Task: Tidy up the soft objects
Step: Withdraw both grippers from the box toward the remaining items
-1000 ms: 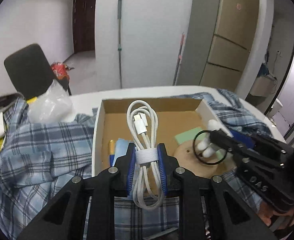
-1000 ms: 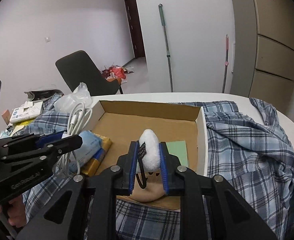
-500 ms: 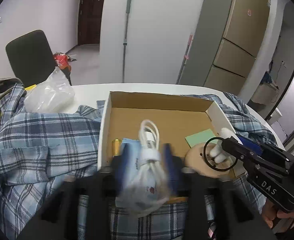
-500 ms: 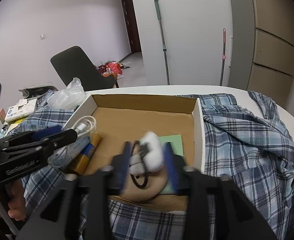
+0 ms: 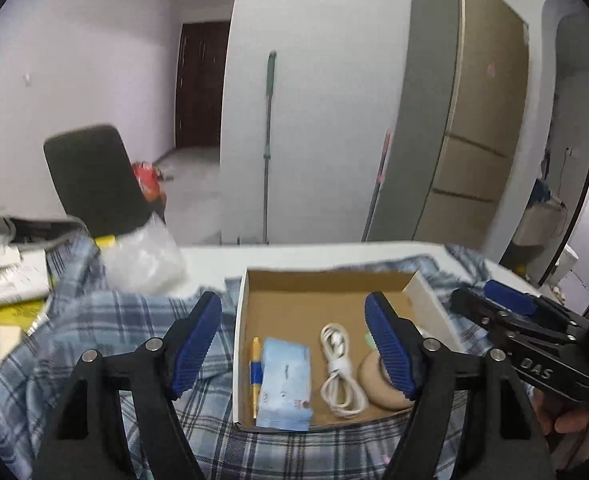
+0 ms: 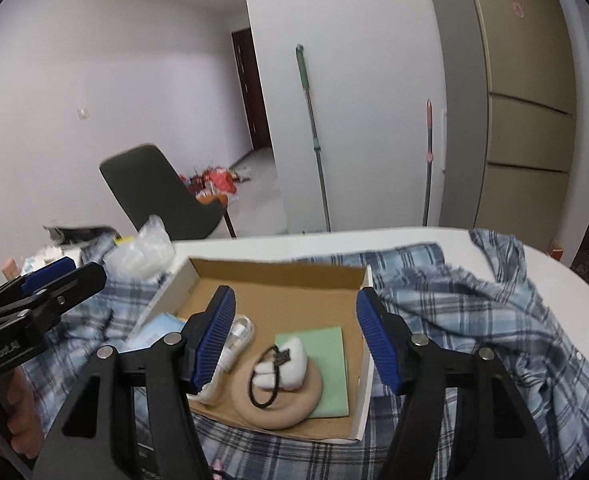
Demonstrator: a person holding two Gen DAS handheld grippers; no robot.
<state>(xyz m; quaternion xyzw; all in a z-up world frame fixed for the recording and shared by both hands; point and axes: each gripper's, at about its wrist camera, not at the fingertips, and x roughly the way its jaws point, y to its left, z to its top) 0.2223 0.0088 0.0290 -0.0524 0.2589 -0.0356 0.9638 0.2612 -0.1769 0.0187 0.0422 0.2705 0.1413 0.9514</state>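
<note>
The left gripper (image 5: 294,344) and the right gripper (image 6: 294,340) are both held spread wide with nothing between the pads, above the cardboard box (image 6: 278,276). The white cable (image 5: 340,368) is laid inside it beside the blue packet (image 5: 284,384), and the white plush (image 6: 290,366) is rested on the beige ring (image 6: 278,404).

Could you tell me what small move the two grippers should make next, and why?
Probably lift both away from the cardboard box. The left gripper and right gripper are open and empty; the white cable lies flat inside the box, and the white plush toy sits on the tan ring. The plaid shirt beside the box looks like the likeliest next target.
</note>
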